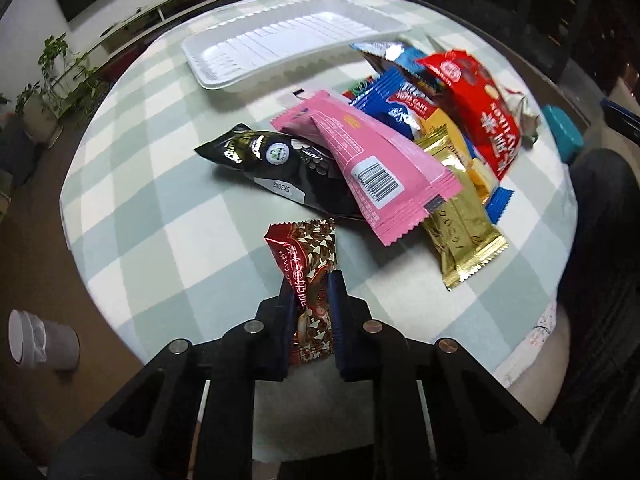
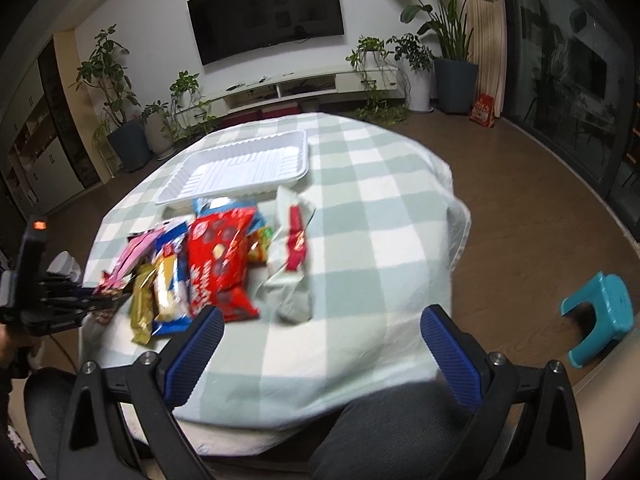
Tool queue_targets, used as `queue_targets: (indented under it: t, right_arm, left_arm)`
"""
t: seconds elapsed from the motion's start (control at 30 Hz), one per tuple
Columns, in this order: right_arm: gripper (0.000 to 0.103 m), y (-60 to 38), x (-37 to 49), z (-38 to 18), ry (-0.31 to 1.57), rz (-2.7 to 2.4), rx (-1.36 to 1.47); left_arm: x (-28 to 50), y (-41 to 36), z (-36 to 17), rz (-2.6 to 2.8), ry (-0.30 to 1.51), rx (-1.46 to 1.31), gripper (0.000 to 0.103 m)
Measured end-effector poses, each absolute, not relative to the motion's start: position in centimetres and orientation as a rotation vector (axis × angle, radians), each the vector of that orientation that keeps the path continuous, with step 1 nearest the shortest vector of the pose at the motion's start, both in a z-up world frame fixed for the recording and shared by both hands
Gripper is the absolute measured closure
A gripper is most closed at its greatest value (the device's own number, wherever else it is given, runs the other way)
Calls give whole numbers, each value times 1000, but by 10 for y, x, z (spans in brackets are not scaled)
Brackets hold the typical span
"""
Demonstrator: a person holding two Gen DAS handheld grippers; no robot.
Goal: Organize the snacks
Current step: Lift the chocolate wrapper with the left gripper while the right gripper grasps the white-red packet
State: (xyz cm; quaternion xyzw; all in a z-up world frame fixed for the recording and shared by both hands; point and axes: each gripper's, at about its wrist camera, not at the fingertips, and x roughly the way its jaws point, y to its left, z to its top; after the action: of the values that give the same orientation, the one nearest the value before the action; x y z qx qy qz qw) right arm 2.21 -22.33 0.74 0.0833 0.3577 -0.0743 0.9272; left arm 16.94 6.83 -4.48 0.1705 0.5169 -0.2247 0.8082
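Red-brown snack packet clamped upright between left claw pads; right claw agape.

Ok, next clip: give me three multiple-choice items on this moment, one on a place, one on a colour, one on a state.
1. Where is the white tray?
A. On the far side of the snack pile
B. On the floor
C. Under the pile

2. What colour is the packet with the barcode showing?
A. Green
B. Pink
C. White

3. How do the left tongs stand?
A. Wide open over the tray
B. Shut on nothing
C. Shut on a red-brown packet

Answers:
1 A, the tray lies on the checked cloth beyond the pile, with nothing in it.
2 B, the barcode sits on the pink wrapper on top of the black packet.
3 C, both blue pads press on the red-brown packet. The right tongs are open and hold nothing.
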Motion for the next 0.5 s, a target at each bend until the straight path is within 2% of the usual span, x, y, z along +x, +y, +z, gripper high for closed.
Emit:
queue_targets:
  t: [0.23,0.5]
  right_arm:
    - [23,-230,74,3,854,-54,192]
    - [24,-216,115,-19,949,-49,182]
  left_arm:
    - [152,90,-24,-490,1075,241,89]
    - [130,104,-4,-518,1006,49,89]
